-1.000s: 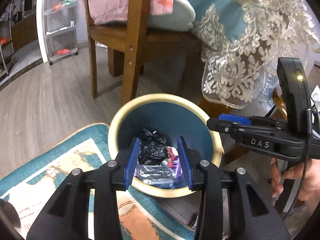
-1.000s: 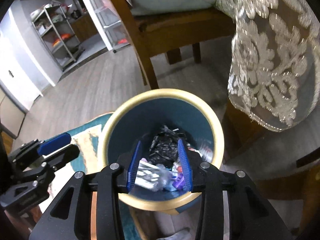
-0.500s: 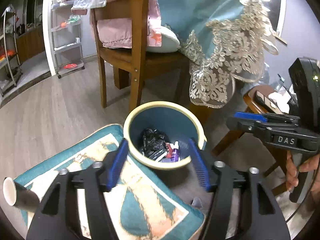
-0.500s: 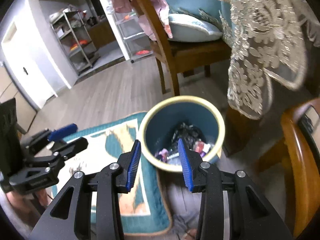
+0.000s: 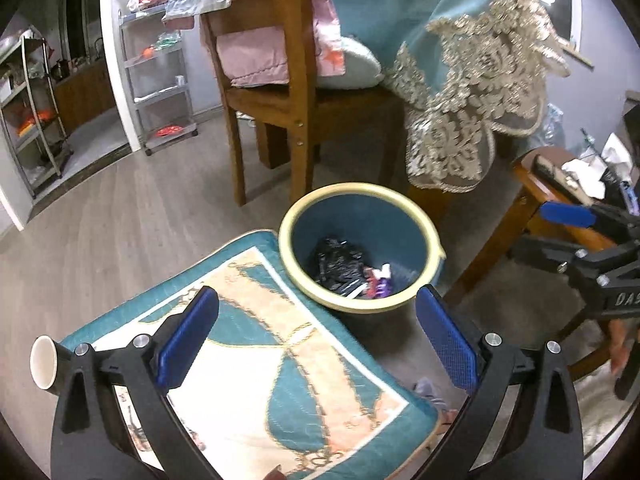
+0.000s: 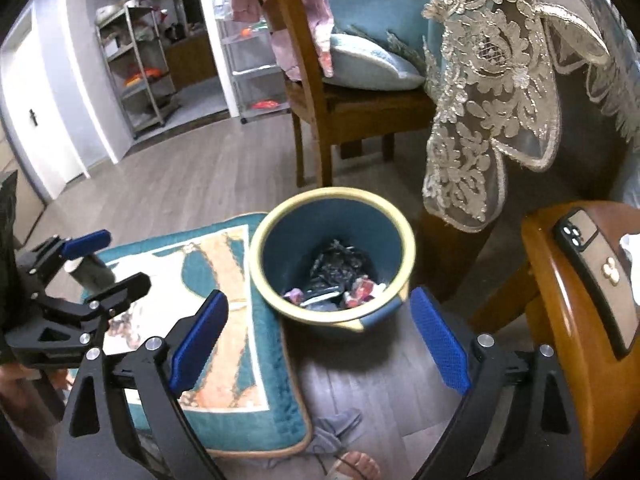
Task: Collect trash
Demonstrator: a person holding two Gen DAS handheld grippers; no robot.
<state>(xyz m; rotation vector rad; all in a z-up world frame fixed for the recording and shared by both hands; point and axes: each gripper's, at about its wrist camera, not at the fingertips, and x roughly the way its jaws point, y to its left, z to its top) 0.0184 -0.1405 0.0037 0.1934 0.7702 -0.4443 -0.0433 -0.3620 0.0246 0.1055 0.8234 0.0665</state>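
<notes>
A blue bin with a cream rim (image 5: pixel 416 216) (image 6: pixel 320 232) stands on the floor at the rug's corner. Inside lie a crumpled black bag (image 5: pixel 340 264) (image 6: pixel 336 264) and coloured wrappers (image 5: pixel 378 282) (image 6: pixel 360 292). My left gripper (image 5: pixel 317 294) hangs above and short of the bin, its jaws opening wide with nothing between them. My right gripper (image 6: pixel 319 296) hovers likewise on the bin's near side, jaws opening and empty. Each shows in the other's view: the right gripper (image 5: pixel 532 230), the left gripper (image 6: pixel 124 258). A paper cup (image 5: pixel 44 364) (image 6: pixel 90 272) lies on the rug.
A teal and cream rug (image 5: pixel 280 360) (image 6: pixel 224 264) lies left of the bin. Behind it stand a wooden chair (image 5: pixel 296 100) and a lace tablecloth (image 5: pixel 472 92). At the right, a wooden stool holds a phone (image 6: pixel 592 272). Grey cloth (image 6: pixel 336 428) and a person's foot (image 6: pixel 356 464) are near.
Both grippers have pulled back and up from the bin's mouth and spread their jaws wide. The wrappers that were between their pads are no longer there.
</notes>
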